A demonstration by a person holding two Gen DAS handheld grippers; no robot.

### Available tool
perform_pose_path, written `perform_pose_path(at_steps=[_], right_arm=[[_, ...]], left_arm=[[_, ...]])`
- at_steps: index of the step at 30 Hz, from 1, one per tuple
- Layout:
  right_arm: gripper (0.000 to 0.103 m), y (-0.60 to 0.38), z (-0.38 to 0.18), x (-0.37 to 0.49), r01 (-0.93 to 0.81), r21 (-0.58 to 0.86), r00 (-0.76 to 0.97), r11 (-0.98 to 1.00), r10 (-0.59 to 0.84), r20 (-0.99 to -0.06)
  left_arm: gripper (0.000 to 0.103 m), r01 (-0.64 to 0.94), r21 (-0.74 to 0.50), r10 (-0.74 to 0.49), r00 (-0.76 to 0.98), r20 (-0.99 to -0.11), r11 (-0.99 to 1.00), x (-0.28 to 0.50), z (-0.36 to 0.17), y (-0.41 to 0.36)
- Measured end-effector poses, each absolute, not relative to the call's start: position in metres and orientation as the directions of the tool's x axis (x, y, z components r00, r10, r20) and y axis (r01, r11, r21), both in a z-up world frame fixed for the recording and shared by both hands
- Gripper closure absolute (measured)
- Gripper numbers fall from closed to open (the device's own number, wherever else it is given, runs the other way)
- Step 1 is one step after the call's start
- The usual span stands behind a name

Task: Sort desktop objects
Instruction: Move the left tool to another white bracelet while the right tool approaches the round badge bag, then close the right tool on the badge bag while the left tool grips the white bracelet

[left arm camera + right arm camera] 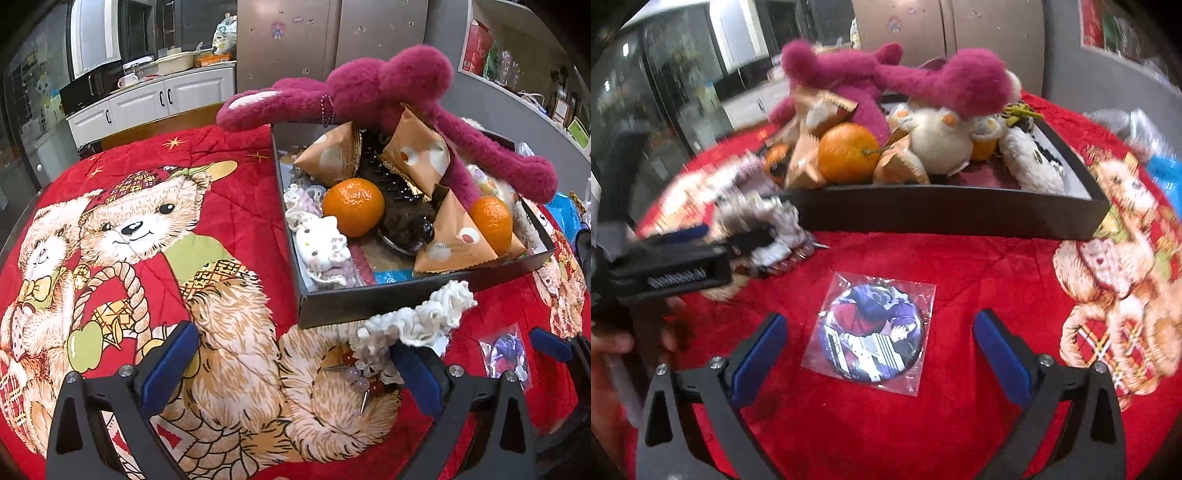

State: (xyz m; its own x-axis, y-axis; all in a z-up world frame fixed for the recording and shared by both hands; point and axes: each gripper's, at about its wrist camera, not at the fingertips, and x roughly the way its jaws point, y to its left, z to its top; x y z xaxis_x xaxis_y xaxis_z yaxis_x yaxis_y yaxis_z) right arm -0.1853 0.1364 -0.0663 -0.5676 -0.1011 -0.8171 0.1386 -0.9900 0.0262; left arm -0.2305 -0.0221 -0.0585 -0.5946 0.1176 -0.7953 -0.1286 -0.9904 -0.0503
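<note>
Counter under a red quilted bear-print cloth [923,424]. Black tray [942,218] at the far side, already heaped: pink plush [967,81], oranges [353,206], tan snack packets [417,155], small white plush toys.

Right gripper [879,347]: released, jaws spread wide, nothing pinched. The round badge in its clear sleeve [871,332] lies flat on the cloth directly between and just ahead of the two blue pads, roughly centred. Being round, the badge has no long axis; the sleeve's edges sit slightly skewed to the jaw line. Tray wall lies straight beyond it.

Left gripper [291,354]: jaws also apart, not clamped on anything. A white lace scrunchie with beads and spikes [417,325] lies against its right pad [417,373], off-centre, just beside the tray's near wall.

Judgement: the right hand is the nearer one for the badge; a straight descent and close should take it. Flat, slippery sleeve may slide rather than lift.
</note>
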Motion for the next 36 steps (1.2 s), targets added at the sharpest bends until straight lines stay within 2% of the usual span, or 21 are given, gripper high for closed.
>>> perform_pose_path(at_steps=[1,26,28,29,30,31,33,36], right_arm=[[0.0,0.128,-0.067,-0.185,0.141,-0.021,-0.569,-0.99,-0.064,-0.82],[0.002,0.133,-0.069,-0.192,0.124,0.011,-0.567,-0.992,-0.08,-0.82],[0.01,0.135,-0.067,-0.19,0.104,0.008,-0.581,-0.995,-0.067,-0.811],[0.021,0.137,-0.066,-0.189,0.098,0.008,-0.589,-0.995,-0.064,-0.806],[0.027,0.138,-0.064,-0.187,0.095,0.011,-0.597,-0.995,-0.066,-0.799],[0.037,0.138,-0.063,-0.185,0.093,0.01,-0.602,-0.996,-0.064,-0.796],[0.039,0.138,-0.063,-0.184,0.095,0.008,-0.605,-0.995,-0.064,-0.794],[0.04,0.14,-0.062,-0.183,0.095,0.008,-0.607,-0.995,-0.064,-0.792]], left_arm=[[0.0,-0.129,-0.041,0.11,-0.593,-0.797,-0.991,-0.23,-0.059,-0.019],[0.0,-0.134,-0.034,0.108,-0.594,-0.797,-0.99,-0.233,-0.058,-0.02],[0.005,-0.141,-0.04,0.118,-0.599,-0.792,-0.989,-0.233,-0.057,-0.02],[0.012,-0.154,-0.046,0.131,-0.606,-0.785,-0.987,-0.232,-0.056,-0.019],[0.025,-0.172,-0.056,0.151,-0.61,-0.778,-0.983,-0.23,-0.054,-0.018],[0.032,-0.203,-0.071,0.183,-0.61,-0.771,-0.976,-0.228,-0.052,-0.016],[0.053,-0.249,-0.065,0.209,-0.61,-0.764,-0.966,-0.225,-0.051,-0.009],[0.056,-0.243,-0.005,0.161,-0.629,-0.761,-0.97,-0.223,-0.05,-0.002]])
